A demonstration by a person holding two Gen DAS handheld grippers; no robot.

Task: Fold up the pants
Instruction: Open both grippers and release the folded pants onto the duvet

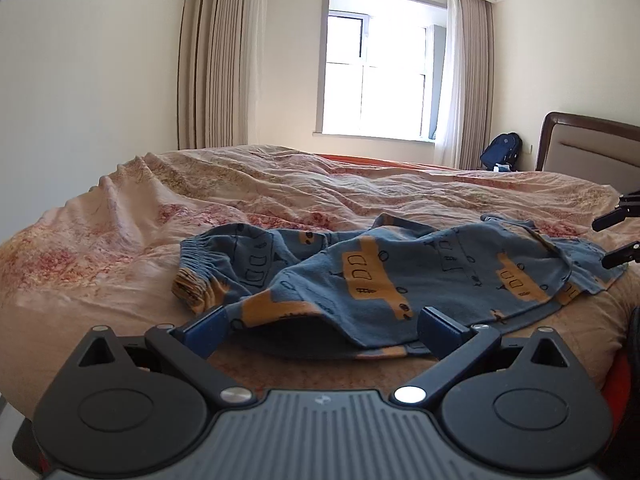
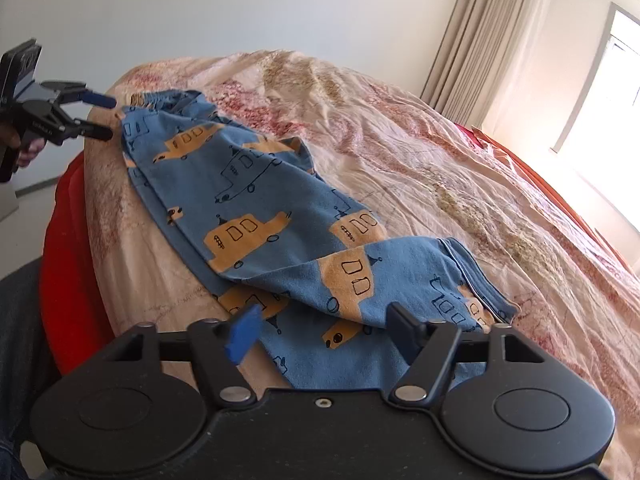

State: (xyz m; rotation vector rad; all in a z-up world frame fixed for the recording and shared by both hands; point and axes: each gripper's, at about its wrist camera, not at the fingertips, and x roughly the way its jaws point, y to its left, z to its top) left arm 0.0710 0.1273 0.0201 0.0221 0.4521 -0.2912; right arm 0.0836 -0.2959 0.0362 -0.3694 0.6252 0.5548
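My left gripper [image 1: 320,326] and right gripper [image 2: 322,330] both gape empty (nothing pinched), the pants [image 2: 256,216] stretching left-right between them.

The pants [image 1: 384,276] [image 2: 280,224] are small, of soft blue cloth printed with mustard-yellow vehicles and thin dark outline drawings of others. They lie loose on the bed [image 1: 120,232] near its front edge, folded lengthwise with one leg over the other and not quite squared, so a lower layer pokes out along the near side. In the right wrist view the gathered elastic waistband [image 2: 160,100] lies toward 11 o'clock and the leg ends [image 2: 472,296] toward 4 o'clock. The cloth is rumpled, its edges wavy.
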